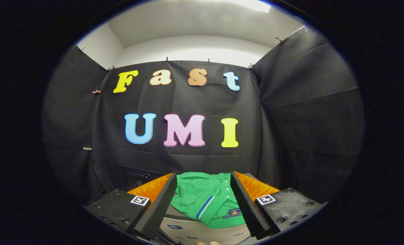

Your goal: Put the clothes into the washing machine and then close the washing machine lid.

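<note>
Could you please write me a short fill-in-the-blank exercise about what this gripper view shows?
1. The garment lying between the fingers of the tongs is ____ in colour.
2. The fingers of the tongs stand ____, one on each side of the garment, neither pressing on it.
3. The garment rests on the grey top of the ____.
4. Behind the garment hangs the booth's ____ cloth wall.

Missing words: green; open; washing machine; black
</note>
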The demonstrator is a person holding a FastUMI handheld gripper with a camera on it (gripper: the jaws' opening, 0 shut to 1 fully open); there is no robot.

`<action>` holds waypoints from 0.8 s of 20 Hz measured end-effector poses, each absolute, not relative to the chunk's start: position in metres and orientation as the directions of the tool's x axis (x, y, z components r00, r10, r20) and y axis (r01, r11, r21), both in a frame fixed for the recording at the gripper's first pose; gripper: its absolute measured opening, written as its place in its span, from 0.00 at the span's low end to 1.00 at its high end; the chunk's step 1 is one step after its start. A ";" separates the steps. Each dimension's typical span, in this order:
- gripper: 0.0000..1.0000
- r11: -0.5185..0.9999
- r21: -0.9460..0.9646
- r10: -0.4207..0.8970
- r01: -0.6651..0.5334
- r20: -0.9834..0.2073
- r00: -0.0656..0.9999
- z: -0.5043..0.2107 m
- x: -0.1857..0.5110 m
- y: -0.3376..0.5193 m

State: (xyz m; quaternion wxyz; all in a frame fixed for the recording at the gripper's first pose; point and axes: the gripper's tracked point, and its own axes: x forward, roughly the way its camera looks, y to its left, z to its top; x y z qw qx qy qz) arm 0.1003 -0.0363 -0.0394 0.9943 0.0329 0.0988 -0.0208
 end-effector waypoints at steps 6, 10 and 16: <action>0.98 0.996 0.073 -0.036 0.059 -0.285 0.958 -0.042 0.144 -0.045; 0.98 0.993 0.063 -0.067 0.100 -0.389 0.919 -0.059 0.176 -0.064; 0.98 0.984 0.070 -0.100 0.163 -0.544 0.833 -0.105 0.213 -0.086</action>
